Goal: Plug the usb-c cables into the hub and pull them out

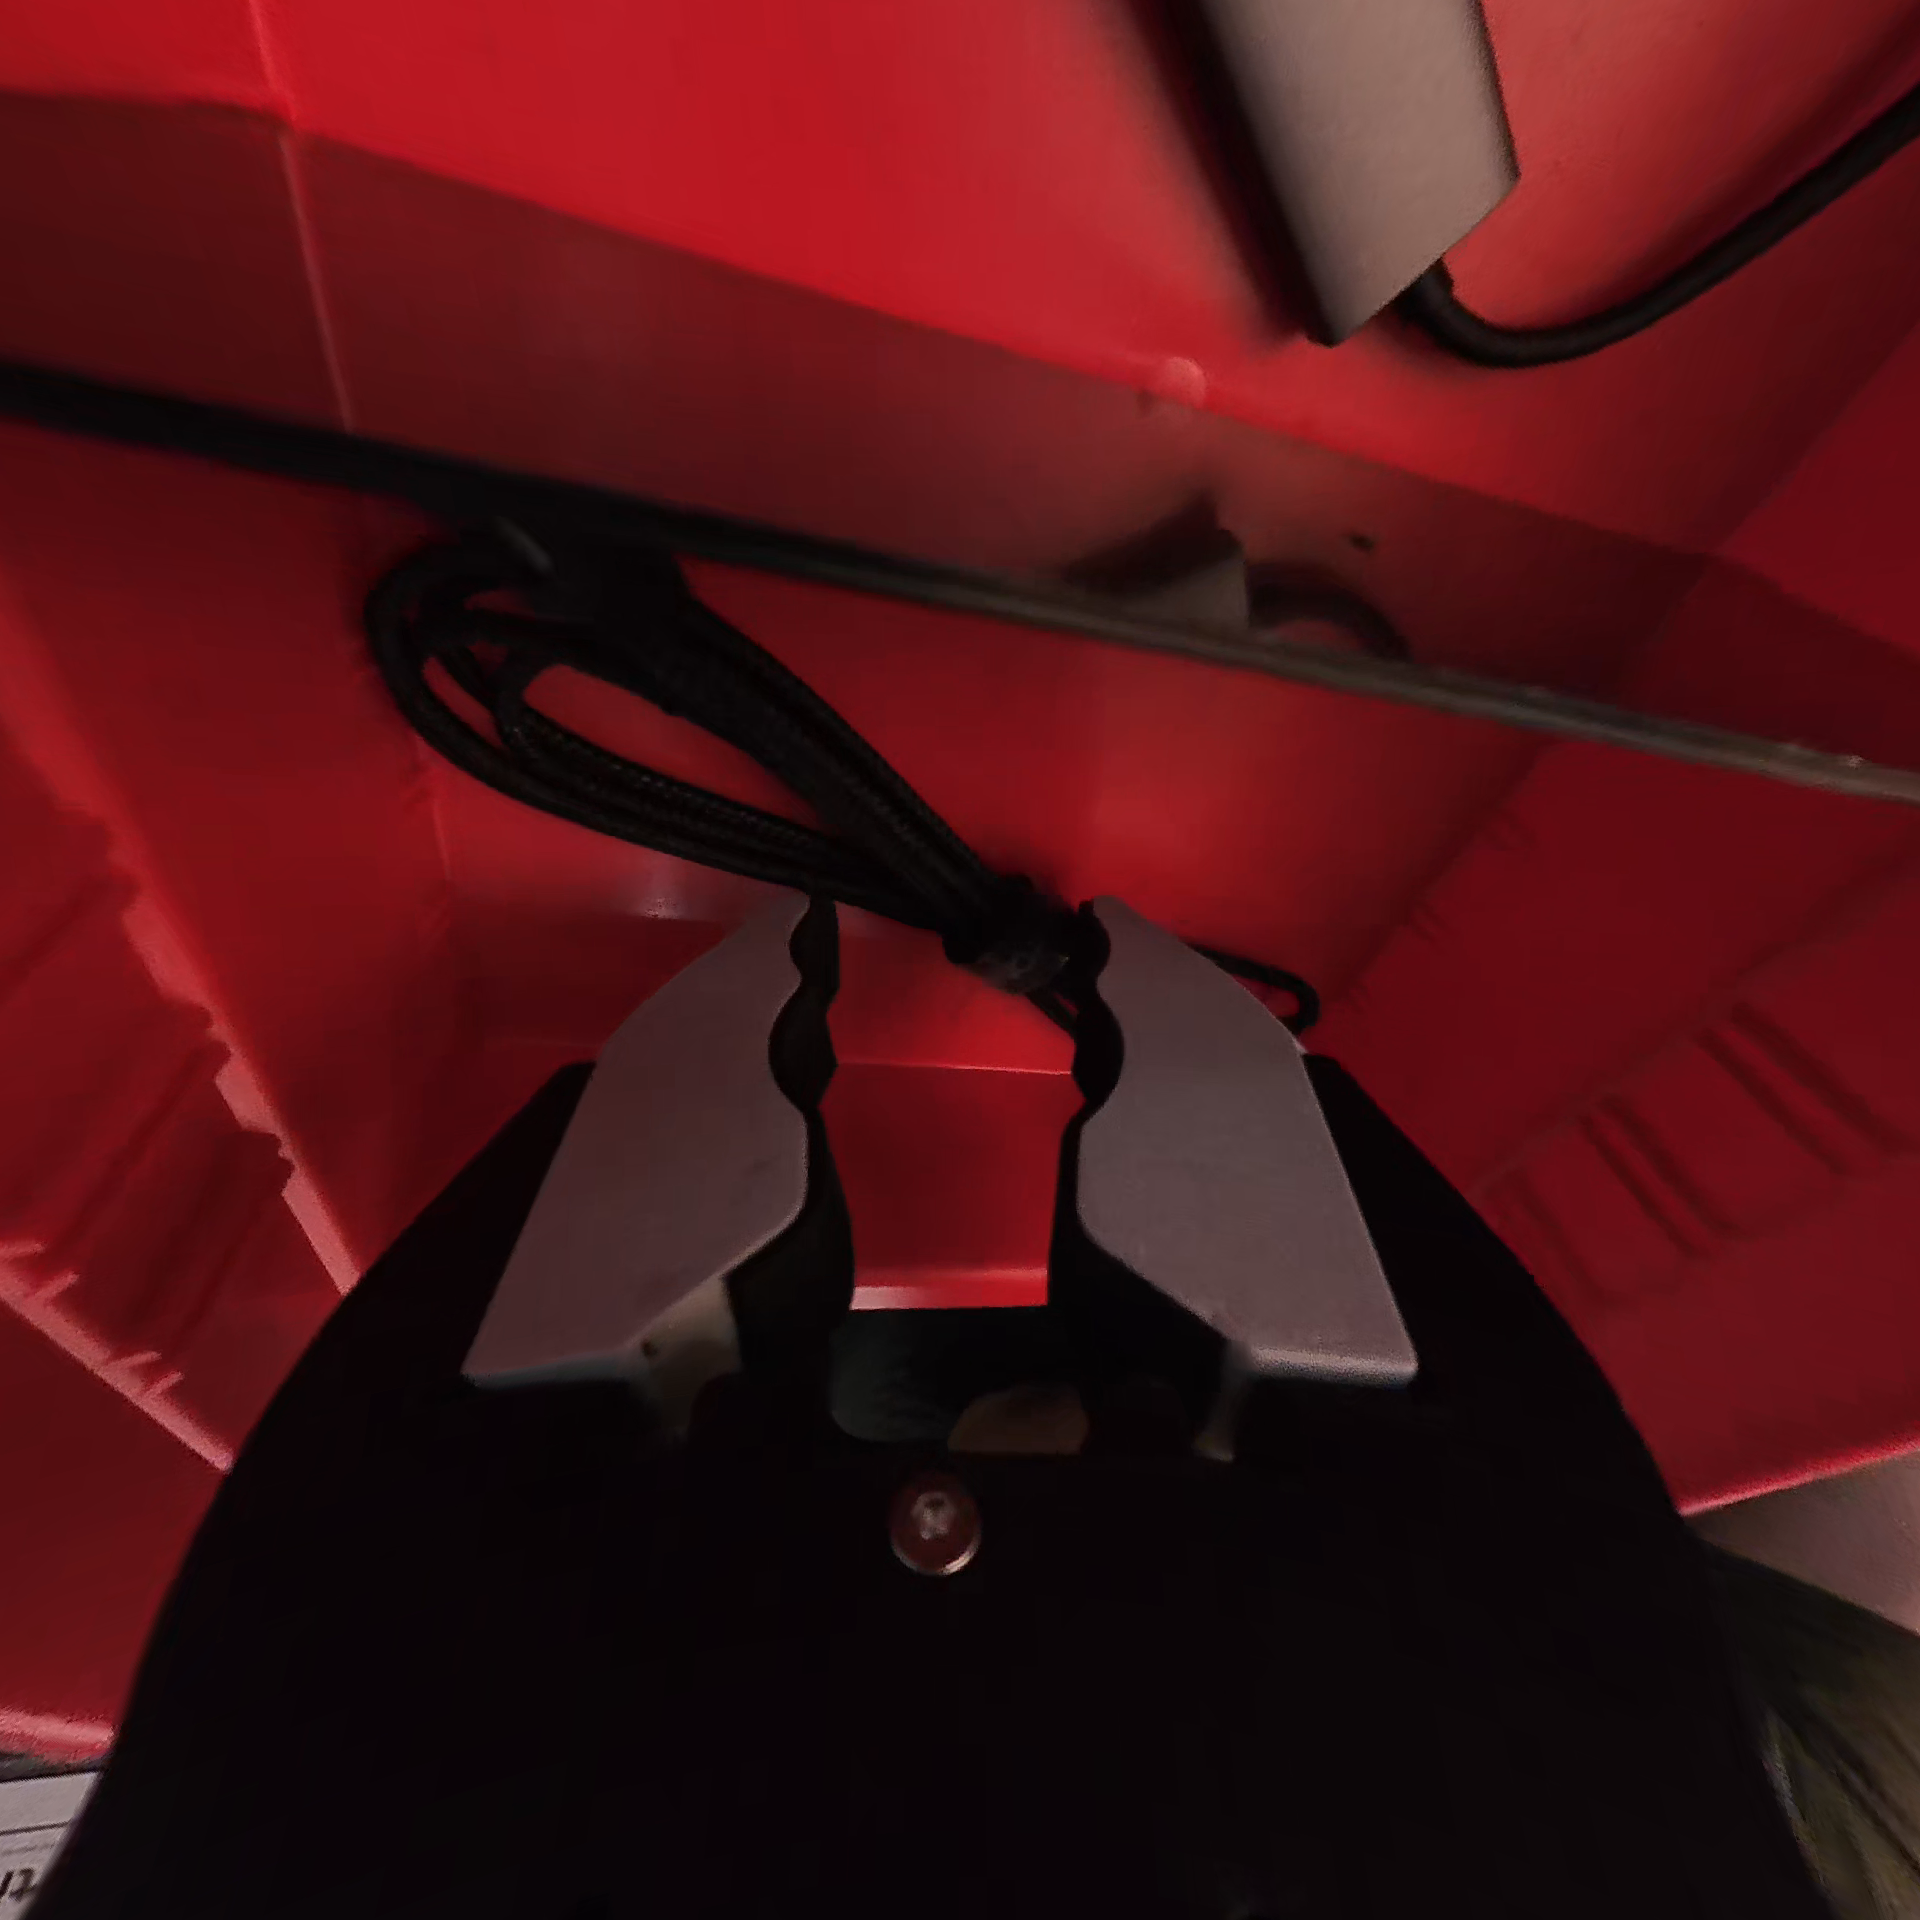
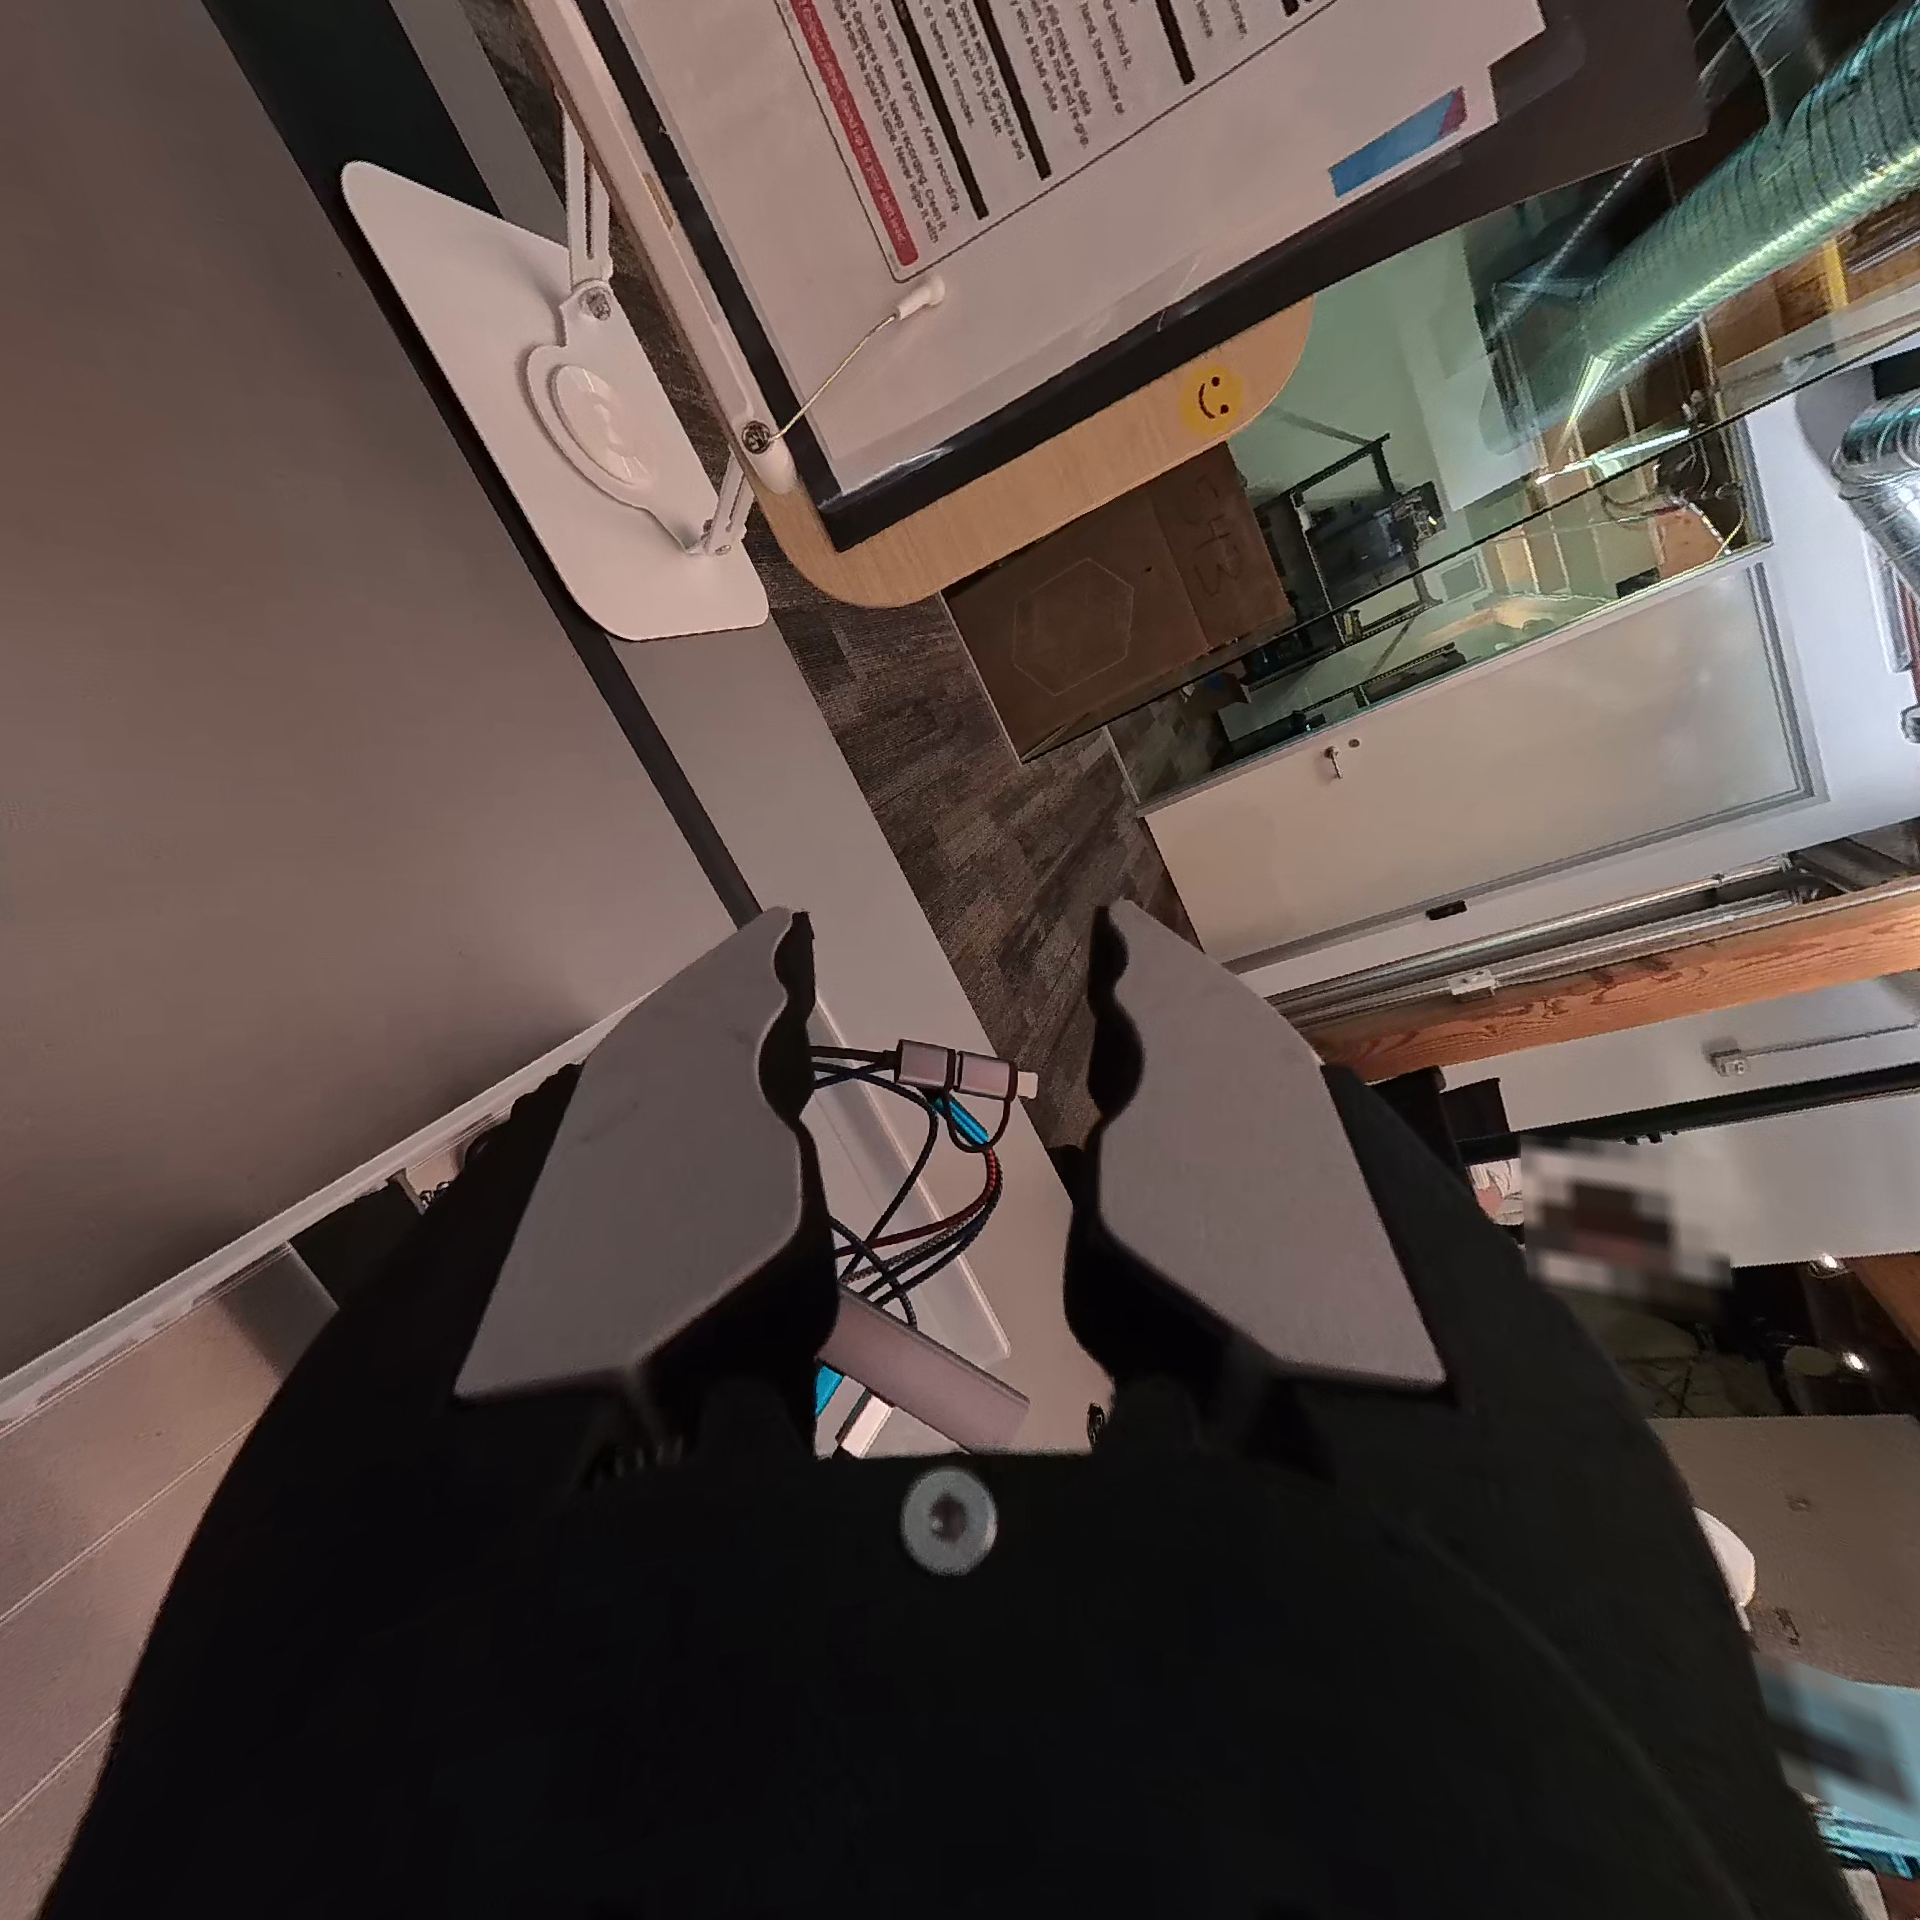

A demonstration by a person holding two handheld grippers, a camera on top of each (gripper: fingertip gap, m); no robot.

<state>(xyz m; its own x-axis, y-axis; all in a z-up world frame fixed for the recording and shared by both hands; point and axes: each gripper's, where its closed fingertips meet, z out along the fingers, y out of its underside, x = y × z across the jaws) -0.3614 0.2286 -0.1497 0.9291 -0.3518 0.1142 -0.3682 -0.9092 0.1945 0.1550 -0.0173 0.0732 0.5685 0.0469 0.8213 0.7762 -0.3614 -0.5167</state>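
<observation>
In the left wrist view my left gripper is open inside a red bin. A coiled black braided cable bundle lies on the bin floor. Its tied end sits between my fingertips, close to the right finger, and is not clamped. A grey hub with a black lead lies at the top right. In the right wrist view my right gripper is open and empty. Below it lie a second grey hub and red and blue cables with grey connectors.
A dark straight strip crosses the red bin. The right wrist view is rotated. It shows a grey table, a white stand, a board with a paper sheet, a cardboard box on carpet and glass partitions. My hands' fingertips stand some 60 cm from each other.
</observation>
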